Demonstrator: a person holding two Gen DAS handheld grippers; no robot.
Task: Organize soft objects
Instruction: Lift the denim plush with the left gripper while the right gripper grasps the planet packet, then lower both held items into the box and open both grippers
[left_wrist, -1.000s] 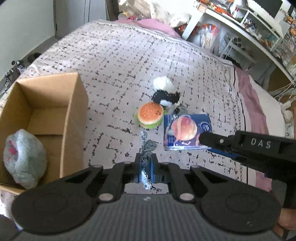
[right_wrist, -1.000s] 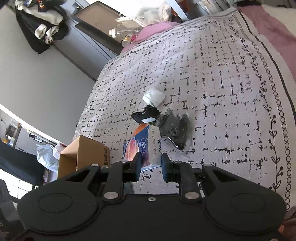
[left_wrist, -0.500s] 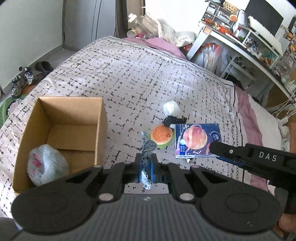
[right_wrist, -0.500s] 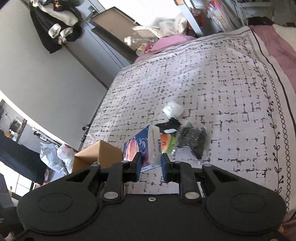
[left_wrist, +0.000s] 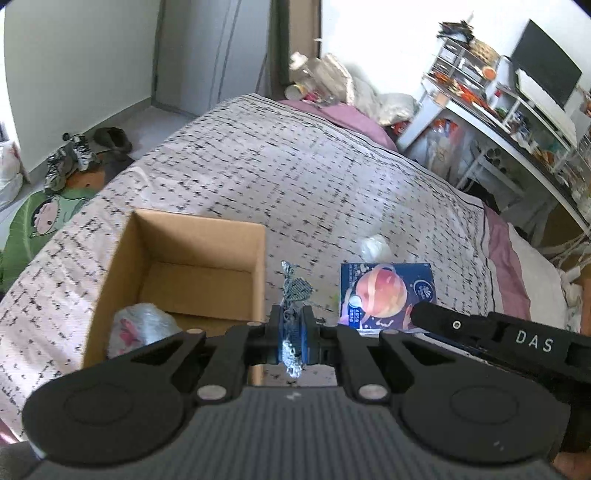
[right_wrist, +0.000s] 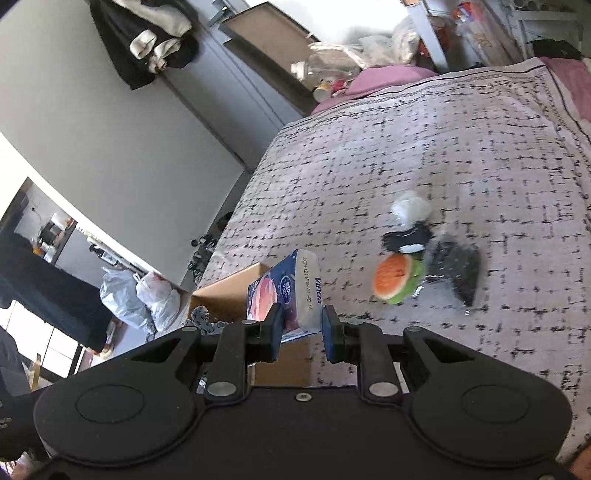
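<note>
My left gripper (left_wrist: 291, 341) is shut on a small crinkly plastic packet (left_wrist: 294, 291) and holds it above the bed, just right of the open cardboard box (left_wrist: 184, 229). A wrapped soft bundle (left_wrist: 138, 326) lies in the box. My right gripper (right_wrist: 302, 332) is shut on a blue tissue pack (right_wrist: 291, 291), which also shows in the left wrist view (left_wrist: 384, 288), lifted over the box's corner (right_wrist: 225, 291). On the bed lie a burger toy (right_wrist: 397, 278), a black-and-white soft item (right_wrist: 406, 238), a white wad (right_wrist: 410, 206) and a dark bagged item (right_wrist: 458, 266).
The patterned bedspread (left_wrist: 314, 177) spreads ahead, with a pink pillow (left_wrist: 343, 114) at its far end. A cluttered desk (left_wrist: 517, 122) stands at the right. Shoes (left_wrist: 74, 158) lie on the floor at the left. Plastic bags (right_wrist: 140, 299) sit by the bed.
Both grippers have risen and shifted left toward the box, each still holding its item. The burger toy is now hidden behind the tissue pack in the left wrist view.
</note>
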